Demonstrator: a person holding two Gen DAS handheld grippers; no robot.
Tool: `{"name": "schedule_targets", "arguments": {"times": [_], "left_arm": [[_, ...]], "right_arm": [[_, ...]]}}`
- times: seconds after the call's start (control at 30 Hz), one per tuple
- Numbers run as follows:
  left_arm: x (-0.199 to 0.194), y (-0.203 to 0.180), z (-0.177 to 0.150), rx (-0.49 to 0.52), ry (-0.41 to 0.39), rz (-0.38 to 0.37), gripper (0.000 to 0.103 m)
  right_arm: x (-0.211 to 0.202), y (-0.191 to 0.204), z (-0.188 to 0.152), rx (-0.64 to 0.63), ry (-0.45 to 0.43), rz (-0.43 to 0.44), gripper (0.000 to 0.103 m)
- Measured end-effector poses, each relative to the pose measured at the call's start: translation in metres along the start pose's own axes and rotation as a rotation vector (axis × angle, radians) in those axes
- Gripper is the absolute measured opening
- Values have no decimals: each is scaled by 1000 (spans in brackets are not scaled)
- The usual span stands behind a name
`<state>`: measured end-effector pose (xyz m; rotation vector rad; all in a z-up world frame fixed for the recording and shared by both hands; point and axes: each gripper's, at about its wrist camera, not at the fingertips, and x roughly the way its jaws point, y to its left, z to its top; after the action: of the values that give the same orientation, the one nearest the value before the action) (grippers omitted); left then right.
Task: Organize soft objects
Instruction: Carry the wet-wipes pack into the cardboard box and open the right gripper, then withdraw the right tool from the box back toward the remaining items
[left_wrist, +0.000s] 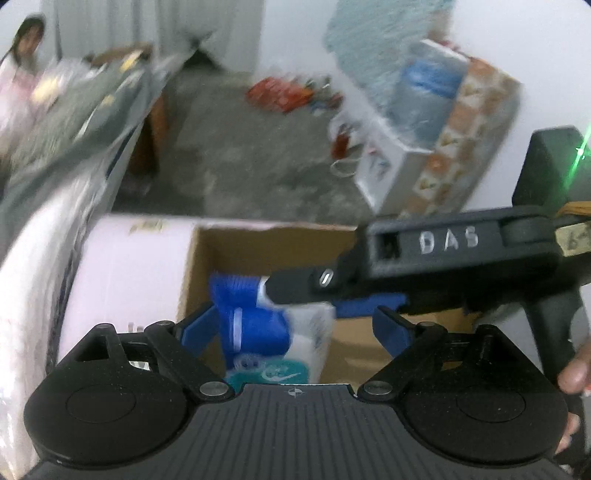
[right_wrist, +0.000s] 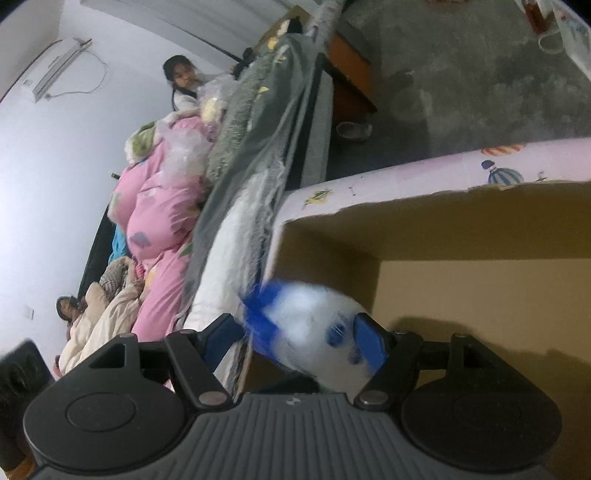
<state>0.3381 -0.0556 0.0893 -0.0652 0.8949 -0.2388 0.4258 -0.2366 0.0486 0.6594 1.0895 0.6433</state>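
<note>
An open cardboard box (left_wrist: 273, 227) with a pink patterned outside stands on the floor beside a bed. A blue and white plastic-wrapped soft pack (left_wrist: 258, 325) sits inside it by the left wall, blurred. My left gripper (left_wrist: 293, 326) hovers open over the box. The pack shows between its blue fingers, with a gap on the right side. My right gripper (left_wrist: 314, 299) reaches in from the right just above the pack. In the right wrist view the right gripper (right_wrist: 295, 339) is open around the smeared pack (right_wrist: 310, 317) at the corner of the box (right_wrist: 406, 201); no pad visibly presses it.
The bed (right_wrist: 266, 122) left of the box carries a grey blanket, pink bedding (right_wrist: 159, 206) and bags. Two people sit at its far side. Grey floor (left_wrist: 240, 155) lies beyond the box, with red items (left_wrist: 280, 90) and a white carton (left_wrist: 388, 173) against the wall.
</note>
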Motion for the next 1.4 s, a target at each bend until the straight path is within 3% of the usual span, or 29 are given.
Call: {"name": "schedule_targets", "arguments": {"times": [0.2, 0.37, 0.53, 0.7, 0.8, 0.87, 1.1, 1.4], "left_arm": [[-18, 18, -5, -40, -2, 35, 90], [-65, 18, -12, -28, -42, 75, 90], [-120, 23, -36, -49, -87, 102, 95], [-171, 33, -74, -81, -135, 129, 95], [-192, 39, -99, -100, -154, 127, 96], [-201, 43, -117, -107, -157, 116, 96], [-210, 60, -163, -150, -162, 52, 96], [-197, 74, -184, -186, -158, -13, 96]], "right_arm": [[12, -23, 6, 44, -24, -32, 82], [-2, 8, -16, -103, -12, -81, 82], [21, 30, -47, -194, 80, -190, 80], [61, 25, -85, -187, 244, -258, 74], [62, 24, -105, -172, 238, -259, 72], [60, 18, -114, -123, 259, -230, 72], [53, 25, -140, -120, 276, -262, 72], [48, 35, -177, -89, 299, -277, 72]]}}
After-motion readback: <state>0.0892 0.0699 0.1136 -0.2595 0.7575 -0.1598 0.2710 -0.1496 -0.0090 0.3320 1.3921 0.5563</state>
